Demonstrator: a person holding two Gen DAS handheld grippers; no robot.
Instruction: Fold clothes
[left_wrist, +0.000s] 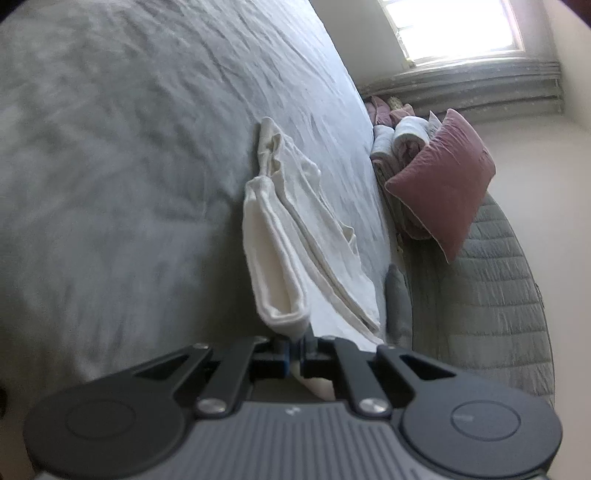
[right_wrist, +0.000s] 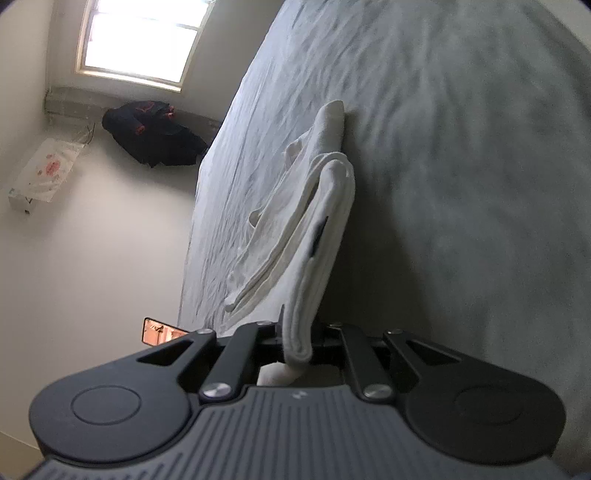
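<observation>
A white garment (left_wrist: 291, 229) lies partly folded on the grey bed (left_wrist: 129, 147), doubled over into several layers. My left gripper (left_wrist: 295, 345) is shut on one folded edge of it and holds that edge lifted off the bed. In the right wrist view the same white garment (right_wrist: 317, 221) stretches away from me, and my right gripper (right_wrist: 301, 341) is shut on its other folded edge, also raised. The far end of the cloth still rests on the bed (right_wrist: 461, 147).
A pink cushion (left_wrist: 443, 181) and rolled towels (left_wrist: 402, 136) lie beside a grey quilted cover (left_wrist: 491, 295). A window (left_wrist: 454, 26) is behind. A dark garment (right_wrist: 151, 133) and a flowered box (right_wrist: 44, 173) sit on the floor by the window (right_wrist: 144, 37).
</observation>
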